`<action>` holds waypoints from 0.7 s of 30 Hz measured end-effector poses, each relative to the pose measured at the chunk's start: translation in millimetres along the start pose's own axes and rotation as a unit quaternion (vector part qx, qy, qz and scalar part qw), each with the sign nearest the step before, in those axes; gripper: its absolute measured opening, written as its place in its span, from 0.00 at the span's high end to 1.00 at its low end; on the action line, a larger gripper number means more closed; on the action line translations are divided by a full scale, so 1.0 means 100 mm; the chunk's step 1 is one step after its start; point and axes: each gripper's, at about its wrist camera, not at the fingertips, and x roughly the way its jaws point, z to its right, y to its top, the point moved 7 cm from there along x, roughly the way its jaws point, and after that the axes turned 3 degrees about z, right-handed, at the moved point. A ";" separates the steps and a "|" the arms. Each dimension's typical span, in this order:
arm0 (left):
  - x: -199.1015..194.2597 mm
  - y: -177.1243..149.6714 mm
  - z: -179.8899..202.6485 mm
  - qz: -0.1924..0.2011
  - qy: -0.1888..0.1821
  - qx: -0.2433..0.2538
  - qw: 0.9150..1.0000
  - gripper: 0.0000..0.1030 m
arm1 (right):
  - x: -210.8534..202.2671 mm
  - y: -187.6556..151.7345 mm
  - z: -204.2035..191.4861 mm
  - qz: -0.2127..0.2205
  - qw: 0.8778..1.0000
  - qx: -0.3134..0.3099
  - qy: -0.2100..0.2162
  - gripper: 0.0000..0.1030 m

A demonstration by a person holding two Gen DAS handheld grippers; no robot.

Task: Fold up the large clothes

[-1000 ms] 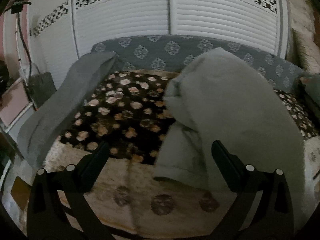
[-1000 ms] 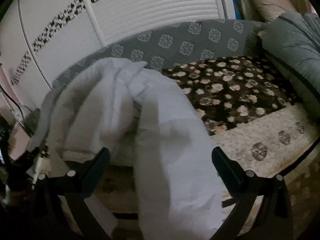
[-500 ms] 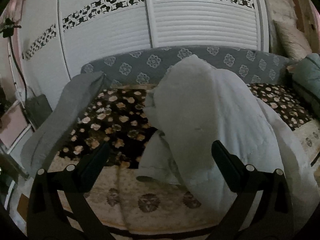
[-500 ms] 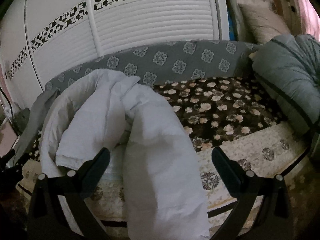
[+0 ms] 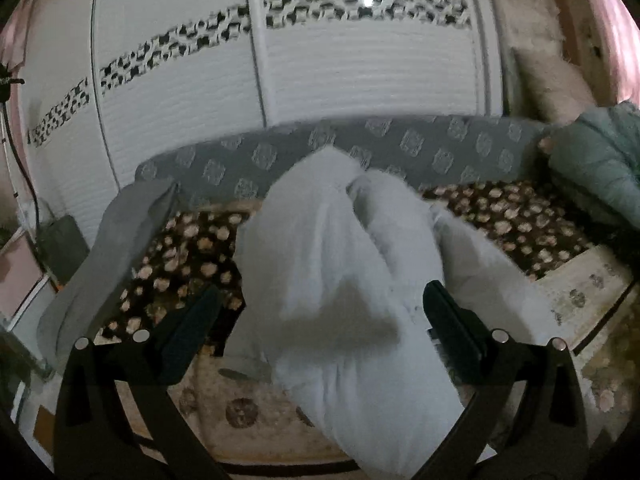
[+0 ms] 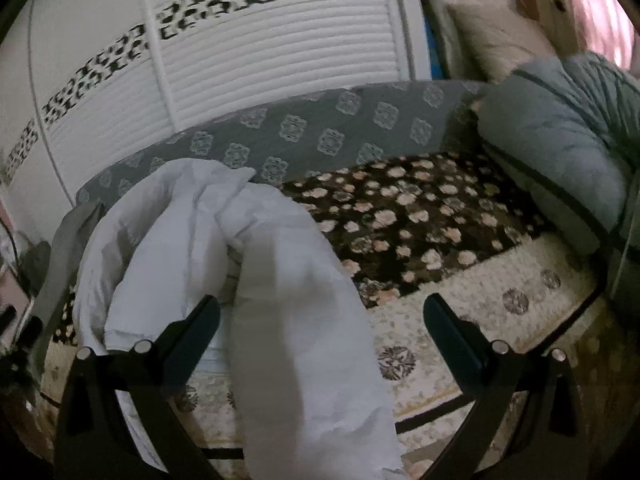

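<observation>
A large white padded garment [image 5: 332, 264] lies bunched on the flowered bed cover and hangs over the bed's near edge. It also shows in the right wrist view [image 6: 280, 264], left of centre. My left gripper [image 5: 320, 312] is open, its fingers wide on either side of a hanging fold, not touching it. My right gripper [image 6: 320, 320] is open too, with a long hanging fold of the garment between its fingers.
The bed has a dark flowered cover [image 6: 420, 220] and a cream patterned border [image 6: 480, 308]. A grey patterned headboard [image 5: 440, 156] runs along white louvred wardrobe doors [image 5: 360, 64]. A grey cloth [image 5: 112, 248] drapes at the left. A grey-green puffy jacket [image 6: 560, 140] lies at the right.
Both cameras swung to the right and rose a little. The white garment now sits more centred in the left wrist view. Both grippers stay open.
</observation>
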 end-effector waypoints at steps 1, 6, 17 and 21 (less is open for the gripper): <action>0.06 -0.03 -0.01 -0.010 0.002 -0.005 1.000 0.03 | 0.02 0.00 0.06 -0.004 1.000 0.007 -0.002 0.02; 0.38 -0.13 -0.09 -0.054 0.018 -0.021 0.998 0.03 | 0.24 -0.02 0.14 -0.018 1.000 -0.009 -0.022 0.02; 0.99 -0.29 0.28 -0.105 -0.037 0.013 0.994 0.03 | 1.41 -0.46 -0.06 -0.131 0.983 -0.129 -0.016 0.02; 1.21 -0.42 0.09 -0.120 -0.053 -0.003 0.991 0.08 | 1.59 -0.56 0.11 -0.162 0.980 -0.106 -0.035 0.02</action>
